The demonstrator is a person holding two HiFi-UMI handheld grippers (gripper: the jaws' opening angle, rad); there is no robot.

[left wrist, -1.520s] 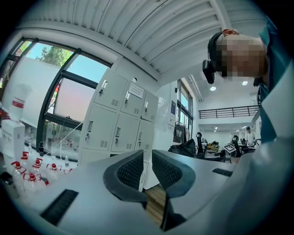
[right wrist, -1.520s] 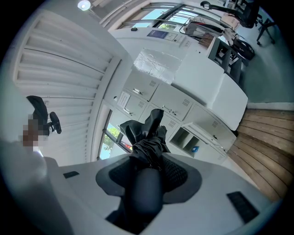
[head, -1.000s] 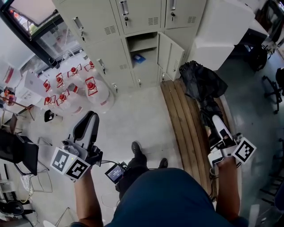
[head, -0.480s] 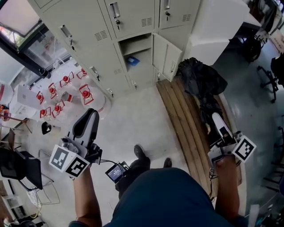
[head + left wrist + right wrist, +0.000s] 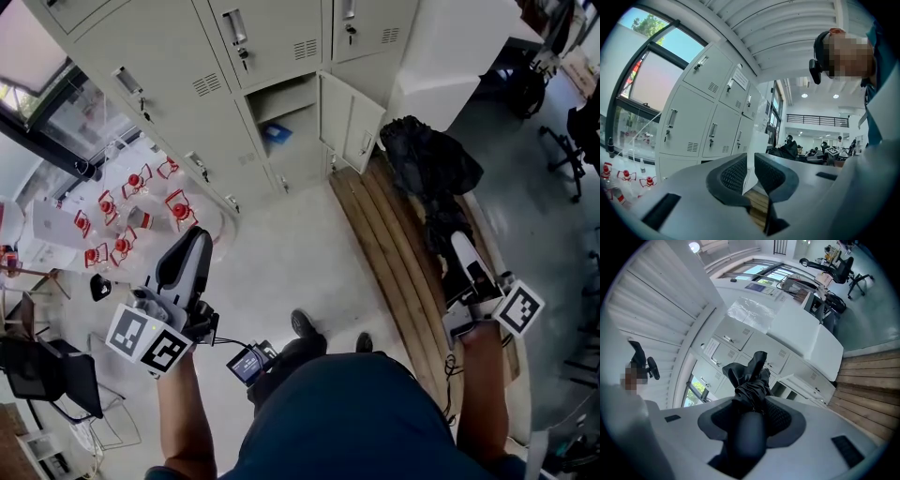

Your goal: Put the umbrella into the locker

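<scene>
We hold the black umbrella [image 5: 427,173] by its handle in the right gripper [image 5: 457,251]. Its fingers [image 5: 785,418] close on the thick dark grip, so they stand fairly wide around it. The loose, folded cloth sticks out ahead of the fingers, above the wooden counter [image 5: 380,248] and well short of the lockers. We judge that holding it by the handle and lying level lets the cloth end go in first.

The open locker [image 5: 291,117] lies ahead and to the left. Its door [image 5: 352,117] is swung out toward the counter, and a small blue thing [image 5: 275,133] lies inside. The door already stands aside, which probably explains why the left gripper [image 5: 187,262] has nothing to do. Its fingers [image 5: 733,172] are empty, with only a narrow slit between them, and it hangs over the bare floor, away from the umbrella. Water bottles with red caps [image 5: 141,202] stand by the window, off our likely path.
</scene>
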